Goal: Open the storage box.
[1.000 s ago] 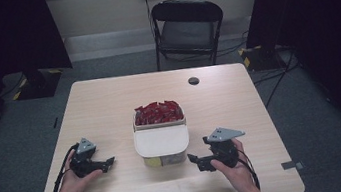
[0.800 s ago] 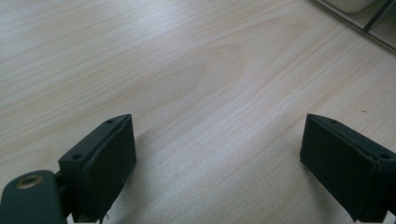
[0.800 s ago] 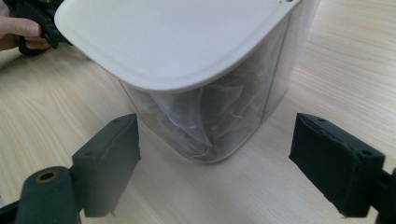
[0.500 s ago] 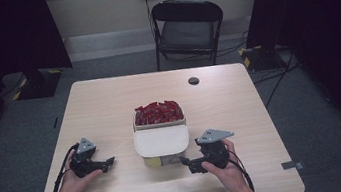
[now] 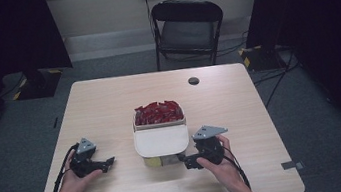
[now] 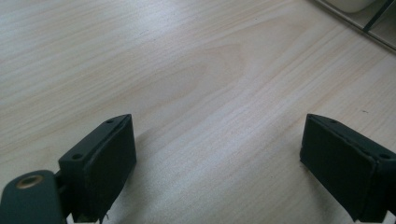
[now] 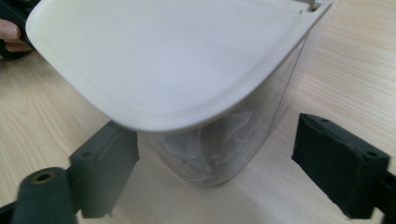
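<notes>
Right claw (image 5: 186, 163) stands wide with nothing gripped; its jaws have just been opening, and in the right gripper view the clear container (image 7: 224, 144) sits between them, with neither pad pressing on it. That container stands near the middle of the worktop (image 5: 108, 99), towards the person's edge. Its white lid (image 5: 160, 141) is flipped open and juts towards the person, while the far part is heaped with red pieces (image 5: 158, 112). A small yellowish thing (image 5: 153, 162) shows through the clear wall under the lid, in the high view.

The step in hand looks like taking hold of the container's near corner below the lid. To do it well, the right claw should slide in low, under the overhanging lid, so the pads meet the clear wall squarely and do not catch the lid's edge. The rounded corner may slip, so a deep bite is the safer choice.

Left claw (image 5: 108, 162) rests apart from the container, also wide and empty, over bare wood in the left gripper view.

What the red pieces are cannot be told. The lid hides most of the container's near half, and the crumpled pale contents behind the wall in the right gripper view are hard to make out. A folding chair (image 5: 188, 28) stands beyond the worktop.
</notes>
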The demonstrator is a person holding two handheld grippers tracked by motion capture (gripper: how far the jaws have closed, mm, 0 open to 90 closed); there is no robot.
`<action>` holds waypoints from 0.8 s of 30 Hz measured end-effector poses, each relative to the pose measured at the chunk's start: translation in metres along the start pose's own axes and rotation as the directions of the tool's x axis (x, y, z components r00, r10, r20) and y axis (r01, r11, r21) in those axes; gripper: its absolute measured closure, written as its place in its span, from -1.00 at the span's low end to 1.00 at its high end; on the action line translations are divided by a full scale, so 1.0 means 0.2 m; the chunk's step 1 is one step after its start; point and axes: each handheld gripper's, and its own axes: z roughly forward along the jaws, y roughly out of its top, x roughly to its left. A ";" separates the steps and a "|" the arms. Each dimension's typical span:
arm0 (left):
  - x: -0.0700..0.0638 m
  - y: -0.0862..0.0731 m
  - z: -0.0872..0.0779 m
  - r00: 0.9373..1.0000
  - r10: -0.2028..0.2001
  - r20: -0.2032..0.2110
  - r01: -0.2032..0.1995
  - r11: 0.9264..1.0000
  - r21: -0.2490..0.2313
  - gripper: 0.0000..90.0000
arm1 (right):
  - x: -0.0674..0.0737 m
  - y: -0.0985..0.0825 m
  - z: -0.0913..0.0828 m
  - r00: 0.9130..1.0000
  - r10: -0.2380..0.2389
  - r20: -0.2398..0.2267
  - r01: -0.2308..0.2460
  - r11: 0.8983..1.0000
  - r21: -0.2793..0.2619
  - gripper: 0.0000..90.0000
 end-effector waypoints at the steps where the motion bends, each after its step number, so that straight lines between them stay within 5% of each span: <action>1: 0.00 0.00 0.00 1.000 0.000 0.001 0.000 1.000 -0.001 -0.78 | 0.00 0.01 0.00 1.000 0.005 -0.008 -0.005 1.000 0.001 -0.75; 24: 0.00 0.00 0.00 1.000 0.001 0.000 -0.001 1.000 0.000 -0.78 | 0.00 0.03 0.00 1.000 0.009 -0.014 -0.009 1.000 -0.025 -0.81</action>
